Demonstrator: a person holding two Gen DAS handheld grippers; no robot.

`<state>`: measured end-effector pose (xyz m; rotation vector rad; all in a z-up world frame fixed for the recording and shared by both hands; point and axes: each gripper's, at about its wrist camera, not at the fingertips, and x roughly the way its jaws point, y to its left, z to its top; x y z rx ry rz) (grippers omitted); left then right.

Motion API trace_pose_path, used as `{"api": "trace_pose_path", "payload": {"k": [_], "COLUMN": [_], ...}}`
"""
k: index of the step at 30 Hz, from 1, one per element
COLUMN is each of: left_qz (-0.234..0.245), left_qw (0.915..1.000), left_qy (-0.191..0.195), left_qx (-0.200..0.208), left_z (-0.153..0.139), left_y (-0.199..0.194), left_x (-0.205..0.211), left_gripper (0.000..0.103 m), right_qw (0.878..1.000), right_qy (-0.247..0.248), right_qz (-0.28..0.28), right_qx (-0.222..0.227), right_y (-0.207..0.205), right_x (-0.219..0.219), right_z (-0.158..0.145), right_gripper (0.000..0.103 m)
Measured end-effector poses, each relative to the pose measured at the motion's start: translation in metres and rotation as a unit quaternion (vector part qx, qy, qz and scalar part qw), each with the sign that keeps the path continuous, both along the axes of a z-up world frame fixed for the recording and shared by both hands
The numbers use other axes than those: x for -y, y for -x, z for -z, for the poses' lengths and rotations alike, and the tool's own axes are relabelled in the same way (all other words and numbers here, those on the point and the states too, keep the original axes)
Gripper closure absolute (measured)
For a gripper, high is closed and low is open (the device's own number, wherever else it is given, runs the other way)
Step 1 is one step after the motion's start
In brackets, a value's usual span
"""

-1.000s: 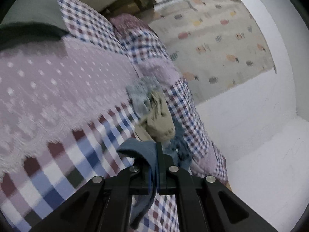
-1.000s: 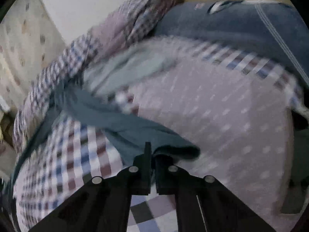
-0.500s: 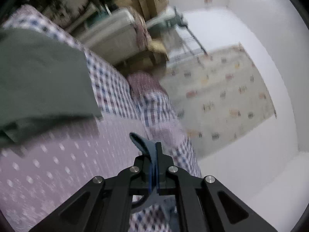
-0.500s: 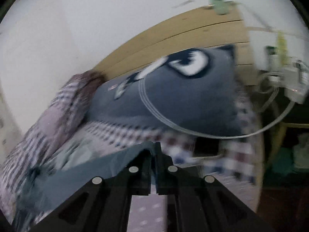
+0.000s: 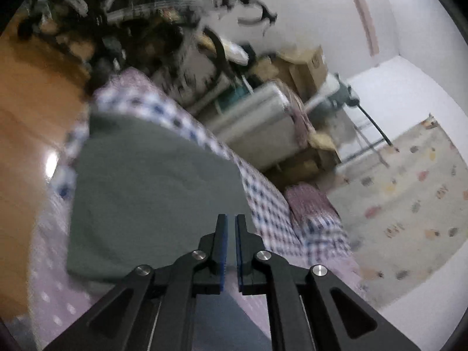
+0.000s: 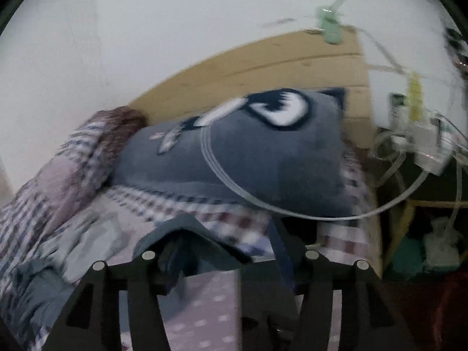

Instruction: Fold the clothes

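Left hand-held gripper (image 5: 231, 219): jaws nearly together, a narrow slit between the blue pads (image 5: 223, 251), nothing in it. Directly ahead of and under its tips lies a folded grey-green garment (image 5: 152, 193), flat on the bed (image 5: 272, 204). The bed cover is checked at the edge beyond the garment and pink dotted nearer the gripper. To the gripper's right, past the bed edge, a patterned rug (image 5: 409, 204) on a white floor. Far ahead, blurred clutter with cardboard boxes (image 5: 307, 61) against the wall. To its left, a wooden surface, blurred.

Right hand-held gripper (image 6: 222, 242): jaws wide apart. A blue-grey garment (image 6: 190, 228) is draped over the left finger (image 6: 169, 251), tented up on it, and trails down to the gripper's left across the bed. The right finger (image 6: 278, 234) stands bare. I cannot tell whether the cloth is only hanging or caught. Ahead of this gripper, a grey pillow (image 6: 263, 158) with a dark and white print rests against a wooden headboard (image 6: 292, 55); a clear tube (image 6: 234, 187) loops across the pillow. To its right, a blurred nightstand with cables.
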<state>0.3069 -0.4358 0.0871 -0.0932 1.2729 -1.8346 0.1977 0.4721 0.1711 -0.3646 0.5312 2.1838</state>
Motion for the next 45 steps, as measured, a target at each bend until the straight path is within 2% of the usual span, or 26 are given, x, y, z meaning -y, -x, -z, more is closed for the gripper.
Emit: {"api": "trace_pose_path", "payload": {"k": [1, 2, 3, 4, 6, 8, 12, 15, 17, 18, 20, 22, 27, 29, 31, 33, 35, 38, 41, 42, 44, 45], "left_qz": [0.0, 0.001, 0.003, 0.024, 0.075, 0.129, 0.242, 0.343, 0.41, 0.43, 0.475, 0.511, 0.585, 0.604, 0.621, 0.622, 0.617, 0.605, 0.599, 0.596, 0.588, 0.585], "left_qw": [0.9999, 0.9995, 0.9989, 0.9978, 0.9933, 0.9856, 0.9624, 0.9336, 0.9081, 0.8994, 0.8764, 0.8564, 0.8104, 0.7963, 0.7825, 0.7777, 0.7796, 0.7889, 0.7948, 0.7973, 0.8035, 0.8058], "left_qy": [0.015, 0.03, 0.045, 0.06, 0.086, 0.107, 0.123, 0.104, 0.083, 0.08, 0.078, 0.074, 0.036, 0.018, -0.023, -0.074, -0.095, -0.099, -0.082, -0.075, -0.06, -0.051], "left_qx": [0.005, 0.01, 0.015, 0.016, 0.019, 0.024, 0.018, 0.008, 0.007, 0.007, 0.016, 0.024, 0.012, 0.02, 0.032, 0.046, 0.05, 0.043, 0.054, 0.062, 0.074, 0.079], "left_z": [-0.004, -0.009, -0.013, -0.016, -0.022, -0.026, -0.023, -0.011, 0.002, 0.006, 0.017, 0.027, 0.04, 0.045, 0.059, 0.075, 0.082, 0.081, 0.082, 0.083, 0.086, 0.088], "left_y": [0.001, 0.002, 0.003, 0.01, 0.029, 0.05, 0.093, 0.129, 0.156, 0.163, 0.185, 0.202, 0.244, 0.259, 0.269, 0.276, 0.284, 0.291, 0.302, 0.306, 0.315, 0.318], "left_x": [-0.002, -0.004, -0.006, -0.011, -0.021, -0.038, -0.085, -0.124, -0.155, -0.168, -0.191, -0.215, -0.24, -0.245, -0.244, -0.242, -0.237, -0.229, -0.229, -0.23, -0.23, -0.23], "left_gripper": [0.075, 0.064, 0.045, 0.039, 0.039, 0.036, 0.025, 0.024, 0.024, 0.024, 0.024, 0.024, 0.02, 0.02, 0.02, 0.02, 0.02, 0.02, 0.02, 0.02, 0.021, 0.027], "right_qw": [0.999, 0.998, 0.995, 0.991, 0.981, 0.966, 0.939, 0.917, 0.901, 0.892, 0.88, 0.869, 0.841, 0.837, 0.838, 0.842, 0.849, 0.857, 0.859, 0.858, 0.858, 0.859], "right_qy": [-0.002, -0.004, -0.005, -0.005, -0.003, 0.006, 0.005, -0.006, -0.019, -0.029, -0.052, -0.067, -0.086, -0.089, -0.078, -0.057, -0.029, -0.009, -0.02, -0.029, -0.037, -0.042], "right_qz": [-0.033, -0.066, -0.1, -0.134, -0.193, -0.257, -0.335, -0.382, -0.412, -0.425, -0.441, -0.455, -0.485, -0.485, -0.479, -0.469, -0.461, -0.45, -0.443, -0.443, -0.441, -0.44], "right_qx": [0.0, 0.0, 0.003, 0.007, 0.018, 0.035, 0.076, 0.113, 0.138, 0.151, 0.168, 0.185, 0.223, 0.238, 0.251, 0.26, 0.256, 0.249, 0.257, 0.261, 0.261, 0.259], "right_y": [0.009, 0.018, 0.027, 0.037, 0.055, 0.077, 0.112, 0.133, 0.146, 0.153, 0.163, 0.173, 0.2, 0.211, 0.22, 0.229, 0.237, 0.244, 0.248, 0.25, 0.25, 0.249], "right_x": [0.011, 0.021, 0.032, 0.043, 0.063, 0.086, 0.123, 0.15, 0.17, 0.181, 0.195, 0.207, 0.23, 0.234, 0.23, 0.221, 0.21, 0.2, 0.2, 0.202, 0.204, 0.205], "right_z": [0.001, 0.001, 0.003, 0.004, 0.009, 0.019, 0.037, 0.054, 0.064, 0.07, 0.078, 0.087, 0.108, 0.116, 0.122, 0.128, 0.132, 0.134, 0.135, 0.136, 0.133, 0.132], "right_gripper": [0.043, 0.043, 0.043, 0.042, 0.042, 0.042, 0.042, 0.042, 0.042, 0.042, 0.042, 0.043, 0.044, 0.044, 0.044, 0.045, 0.046, 0.049, 0.059, 0.066, 0.089, 0.1]}}
